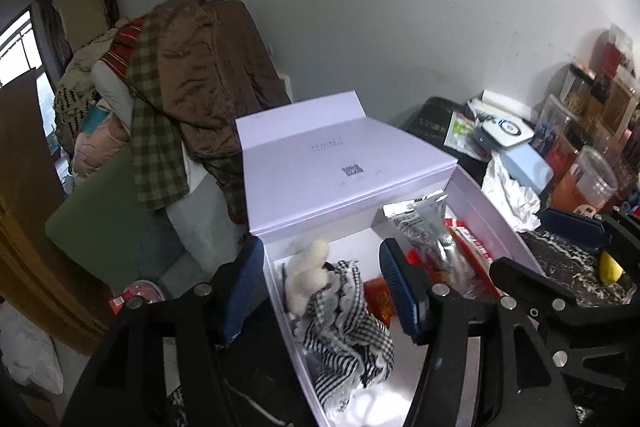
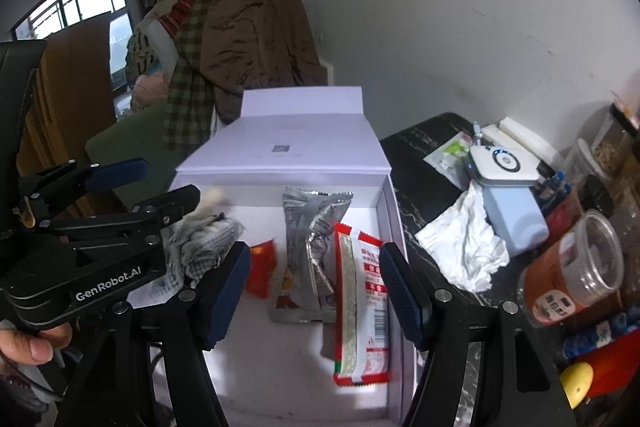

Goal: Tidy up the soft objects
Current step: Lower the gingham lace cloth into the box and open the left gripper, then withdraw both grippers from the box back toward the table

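Both grippers, the left gripper [image 1: 322,291] and right gripper [image 2: 314,291], hover with jaws apart and empty over the open white box [image 2: 394,211], where the checkered cloth [image 1: 348,331] and red snack packet [image 2: 362,307] lie loose, so a careless descent could snag the cloth or crush the packet.

Your right gripper [image 2: 314,291] hangs with jaws apart over the white box [image 2: 394,211], above a silver packet [image 2: 312,227] and red packet [image 2: 362,303].
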`<state>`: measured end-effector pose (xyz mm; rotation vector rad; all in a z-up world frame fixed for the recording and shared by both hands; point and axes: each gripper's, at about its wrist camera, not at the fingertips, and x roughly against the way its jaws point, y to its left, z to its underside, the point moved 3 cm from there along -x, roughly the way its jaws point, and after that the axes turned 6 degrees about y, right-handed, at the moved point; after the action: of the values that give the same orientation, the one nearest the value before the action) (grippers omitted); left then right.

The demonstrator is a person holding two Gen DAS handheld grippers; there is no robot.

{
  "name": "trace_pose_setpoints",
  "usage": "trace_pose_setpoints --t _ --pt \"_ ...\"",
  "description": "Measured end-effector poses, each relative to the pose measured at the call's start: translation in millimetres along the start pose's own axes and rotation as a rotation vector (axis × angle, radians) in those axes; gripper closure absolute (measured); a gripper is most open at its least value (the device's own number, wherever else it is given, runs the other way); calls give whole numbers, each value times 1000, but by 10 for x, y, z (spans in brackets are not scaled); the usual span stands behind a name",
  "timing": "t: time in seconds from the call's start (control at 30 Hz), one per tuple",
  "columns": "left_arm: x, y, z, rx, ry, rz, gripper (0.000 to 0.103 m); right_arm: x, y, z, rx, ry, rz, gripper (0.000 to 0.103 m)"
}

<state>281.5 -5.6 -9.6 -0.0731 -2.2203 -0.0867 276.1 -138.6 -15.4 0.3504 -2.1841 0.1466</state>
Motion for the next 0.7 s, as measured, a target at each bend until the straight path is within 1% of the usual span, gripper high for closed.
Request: trace_pose_setpoints --t 0.2,0.43,0.5,0.57,0.7 --pt "393 47 67 21 -49 -18 43 350 94 31 17 -48 1 36" --pt "892 70 176 28 -114 -20 43 813 234 102 42 -115 4 36" --pt "1039 66 209 27 -137 -20 43 957 275 143 49 -135 6 36" --pt "1163 64 238 27 -154 -22 43 1078 313 178 56 -153 8 33" --pt "1419 55 325 25 -185 -23 43 1355 389 277 70 -199 12 33"
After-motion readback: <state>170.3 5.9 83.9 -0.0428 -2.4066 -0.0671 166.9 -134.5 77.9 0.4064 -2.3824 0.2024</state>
